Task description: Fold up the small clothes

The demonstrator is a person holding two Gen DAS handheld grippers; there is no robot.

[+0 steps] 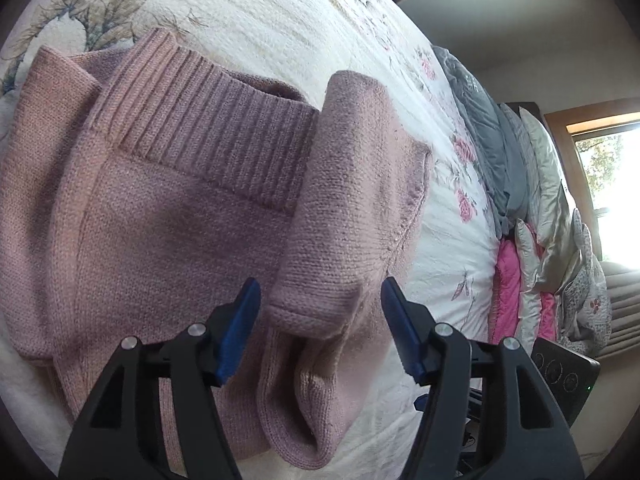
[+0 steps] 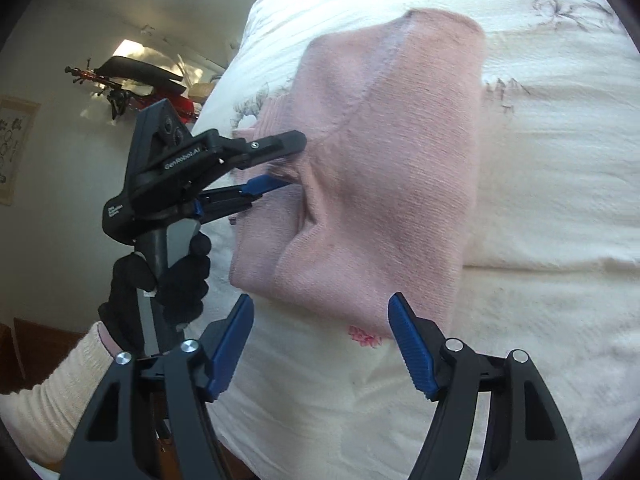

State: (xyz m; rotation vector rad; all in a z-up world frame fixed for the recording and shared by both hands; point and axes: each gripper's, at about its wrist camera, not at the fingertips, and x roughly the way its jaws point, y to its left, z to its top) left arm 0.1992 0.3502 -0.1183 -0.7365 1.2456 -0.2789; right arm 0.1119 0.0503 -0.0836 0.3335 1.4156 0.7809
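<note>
Two grippers in view over one pink knit sweater [image 1: 168,216], which lies partly folded on a white floral quilt [image 1: 256,12] covering a bed. Left wrist view: left gripper [image 1: 320,324] has its blue-padded fingers spread apart, nothing between the pads; a folded sleeve with its cuff end [image 1: 316,312] sits just ahead of and between the fingertips, not pinched. Sleeve is laid over the sweater body, beside the ribbed collar [image 1: 216,136], which stands up slightly. A second layer of knit edge curls below the cuff, near the bottom of the frame. Right of the bed: a row of pillows [image 1: 532,200] in grey, silver and pink, stacked on edge; a window [image 1: 612,184] beyond them, overexposed. Right wrist view: right gripper [image 2: 320,344] is likewise released, fingers wide, hovering above bare quilt just short of the sweater's near edge; a small pink flower print shows on the quilt between the fingertips. Same view shows the left gripper [image 2: 280,164] from the side, fingers parted, tips at the fold of the sweater; whether the lower pad touches the fabric cannot be resolved. Left gripper is held by a black-gloved hand [image 2: 160,276] with a cream ribbed sleeve [image 2: 52,392] at the wrist. Background wall carries a red-and-black object [image 2: 140,84], unidentifiable.
</note>
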